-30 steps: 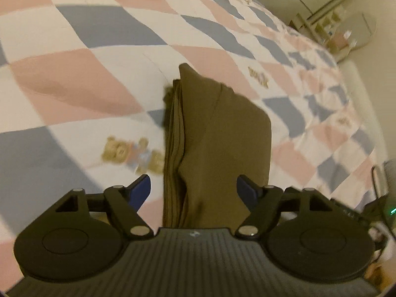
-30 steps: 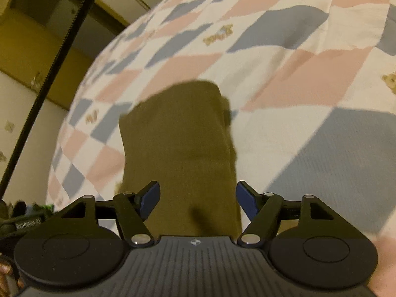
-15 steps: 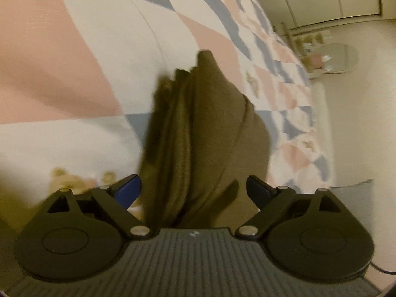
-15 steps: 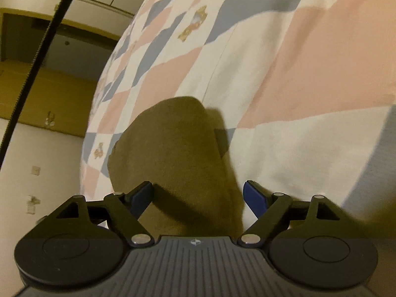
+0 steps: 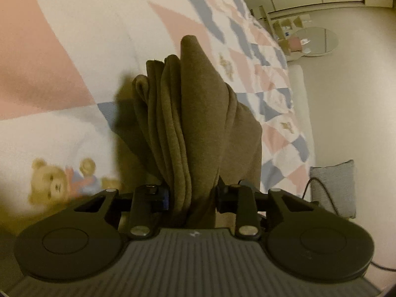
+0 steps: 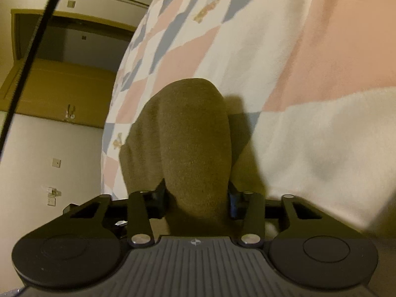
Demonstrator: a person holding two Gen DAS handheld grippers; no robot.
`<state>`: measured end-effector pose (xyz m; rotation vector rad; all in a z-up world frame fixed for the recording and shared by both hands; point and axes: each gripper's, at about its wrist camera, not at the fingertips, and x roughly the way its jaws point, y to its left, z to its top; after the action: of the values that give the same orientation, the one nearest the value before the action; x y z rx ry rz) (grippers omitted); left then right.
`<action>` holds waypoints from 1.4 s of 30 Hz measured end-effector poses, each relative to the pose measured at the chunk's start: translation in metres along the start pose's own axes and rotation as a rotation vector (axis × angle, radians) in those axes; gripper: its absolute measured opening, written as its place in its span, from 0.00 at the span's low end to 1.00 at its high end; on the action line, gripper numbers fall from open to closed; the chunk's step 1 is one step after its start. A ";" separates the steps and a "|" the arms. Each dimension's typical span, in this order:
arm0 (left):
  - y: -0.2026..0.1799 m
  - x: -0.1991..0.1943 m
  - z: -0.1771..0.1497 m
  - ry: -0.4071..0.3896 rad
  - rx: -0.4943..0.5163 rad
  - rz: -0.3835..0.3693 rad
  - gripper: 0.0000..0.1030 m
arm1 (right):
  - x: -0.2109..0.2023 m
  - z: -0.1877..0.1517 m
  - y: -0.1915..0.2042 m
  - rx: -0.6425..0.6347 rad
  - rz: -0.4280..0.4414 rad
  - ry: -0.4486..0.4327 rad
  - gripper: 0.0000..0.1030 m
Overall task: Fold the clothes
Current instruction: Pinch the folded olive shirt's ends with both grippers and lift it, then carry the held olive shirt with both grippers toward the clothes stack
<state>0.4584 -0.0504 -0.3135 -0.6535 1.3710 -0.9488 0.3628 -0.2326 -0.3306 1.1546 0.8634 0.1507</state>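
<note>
A folded olive-brown garment [image 5: 198, 113] lies on the quilted bed. In the left wrist view its stacked layers bunch upright between my left gripper's [image 5: 193, 195] jaws, which are closing and squeeze the near end of the fabric. In the right wrist view the same garment [image 6: 195, 136] bulges up as a rounded hump. My right gripper [image 6: 196, 198] is closing on its near end, with a pad touching the cloth on each side. The part of the garment under each gripper body is hidden.
The quilt [image 5: 61, 49] has pink, grey-blue and white diamonds and a teddy bear print [image 5: 61, 180]. Past the bed's right edge are floor, a round mirror [image 5: 314, 40], a grey cushion [image 5: 334, 188] and a cable. The right view shows a wooden cabinet [image 6: 61, 86] and a black cord [image 6: 32, 49].
Both grippers dropped closer to the bed and their jaws went from wide open around the garment to pinching it. The fabric has bunched up between the pads.
</note>
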 end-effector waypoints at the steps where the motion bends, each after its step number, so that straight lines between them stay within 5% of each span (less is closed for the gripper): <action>1: -0.005 -0.010 -0.004 0.000 0.008 -0.004 0.26 | -0.005 -0.004 0.005 0.007 0.002 -0.012 0.40; 7: -0.028 -0.079 -0.041 0.001 0.046 0.004 0.26 | -0.044 -0.052 0.041 0.066 0.056 -0.049 0.40; 15: -0.009 -0.176 -0.118 -0.064 0.012 0.039 0.25 | -0.054 -0.142 0.070 0.154 0.088 -0.025 0.40; 27: -0.027 -0.362 -0.234 -0.192 0.044 0.028 0.25 | -0.089 -0.285 0.140 0.088 0.152 -0.007 0.40; 34: -0.053 -0.529 -0.247 -0.376 0.089 0.041 0.25 | -0.104 -0.353 0.243 0.089 0.227 0.048 0.40; 42: -0.026 -0.725 -0.197 -0.576 0.170 0.088 0.25 | -0.022 -0.395 0.397 -0.049 0.378 0.111 0.40</action>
<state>0.3013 0.5857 0.0548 -0.6646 0.7926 -0.7202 0.2102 0.2181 -0.0349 1.2636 0.7265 0.5474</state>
